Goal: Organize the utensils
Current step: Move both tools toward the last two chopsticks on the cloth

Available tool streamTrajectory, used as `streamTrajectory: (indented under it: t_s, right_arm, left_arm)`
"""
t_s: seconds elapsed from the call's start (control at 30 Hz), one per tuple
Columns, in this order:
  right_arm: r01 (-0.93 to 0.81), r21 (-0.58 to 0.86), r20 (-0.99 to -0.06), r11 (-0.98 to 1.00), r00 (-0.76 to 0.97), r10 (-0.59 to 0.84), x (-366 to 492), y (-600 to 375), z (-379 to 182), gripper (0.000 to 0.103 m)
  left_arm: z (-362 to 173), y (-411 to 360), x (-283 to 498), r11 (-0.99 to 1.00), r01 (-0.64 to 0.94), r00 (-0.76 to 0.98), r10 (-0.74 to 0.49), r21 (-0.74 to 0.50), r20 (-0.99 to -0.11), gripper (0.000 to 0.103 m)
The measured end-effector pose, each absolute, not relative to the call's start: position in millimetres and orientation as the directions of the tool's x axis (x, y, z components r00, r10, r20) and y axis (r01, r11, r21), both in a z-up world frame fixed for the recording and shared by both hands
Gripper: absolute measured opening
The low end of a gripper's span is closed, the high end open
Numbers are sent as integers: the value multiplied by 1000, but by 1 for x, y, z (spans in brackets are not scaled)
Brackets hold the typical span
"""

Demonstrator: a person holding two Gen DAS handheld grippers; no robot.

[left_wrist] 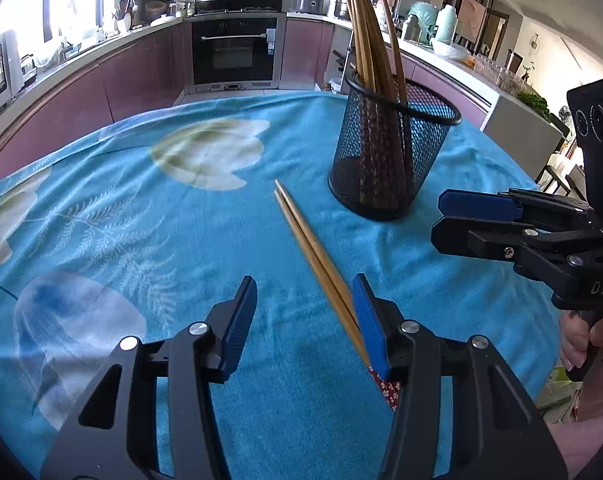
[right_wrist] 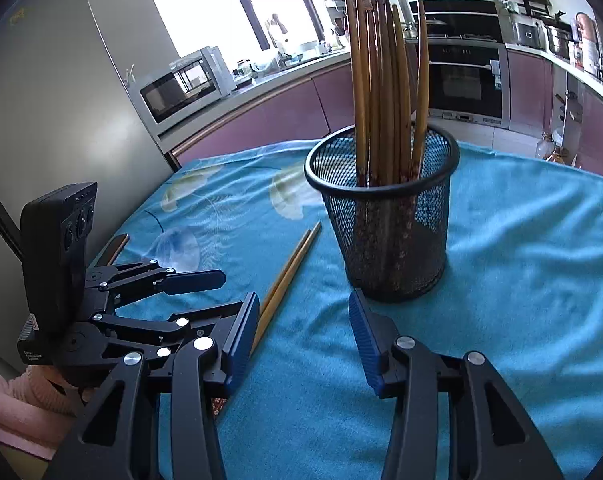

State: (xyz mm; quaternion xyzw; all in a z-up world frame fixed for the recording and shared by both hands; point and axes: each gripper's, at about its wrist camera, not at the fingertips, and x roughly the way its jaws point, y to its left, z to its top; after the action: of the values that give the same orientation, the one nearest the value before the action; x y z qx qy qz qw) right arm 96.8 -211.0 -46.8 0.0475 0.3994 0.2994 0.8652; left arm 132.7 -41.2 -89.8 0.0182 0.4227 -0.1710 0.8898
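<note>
A loose pair of wooden chopsticks (left_wrist: 313, 248) (right_wrist: 293, 264) lies on the blue flowered tablecloth (left_wrist: 141, 220) (right_wrist: 521, 260). My left gripper (left_wrist: 305, 316) (right_wrist: 229, 294) is open just above the cloth. The pair runs along the inner face of its right finger, not pinched, and its red patterned ends go under that finger. A black mesh cup (left_wrist: 389, 160) (right_wrist: 385, 240) stands upright beyond, holding several chopsticks (left_wrist: 365, 40) (right_wrist: 381, 80). My right gripper (right_wrist: 305, 320) (left_wrist: 437, 218) is open and empty, right of the loose pair and in front of the cup.
The table's far edge drops toward purple kitchen cabinets and an oven (left_wrist: 235, 52) (right_wrist: 463, 80). A microwave (right_wrist: 181, 84) and a tall fridge (right_wrist: 61, 100) stand on the left. A dark flat object (right_wrist: 115, 248) lies by the table's left edge.
</note>
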Motion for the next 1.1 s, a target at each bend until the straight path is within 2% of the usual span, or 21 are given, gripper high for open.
streamTrajectory:
  t_s: [0.47,0.77,1.1]
  right_arm:
    - [-473,311,-696,825,477,536,92,-194,-64,45]
    - [-472,297,-716,830,465,520,94,-185,-70,45]
    - [-490,204,-744,848,485,459,96,-159,-72,44]
  left_arm:
    - [-99,-49,124,944,321,576,-259,-76,-775,49]
    - [-100,-39,119,948,297,569,-269,-111,-778,42]
    - [-102,-26,113,948,286,575,-284,-137,-768,42]
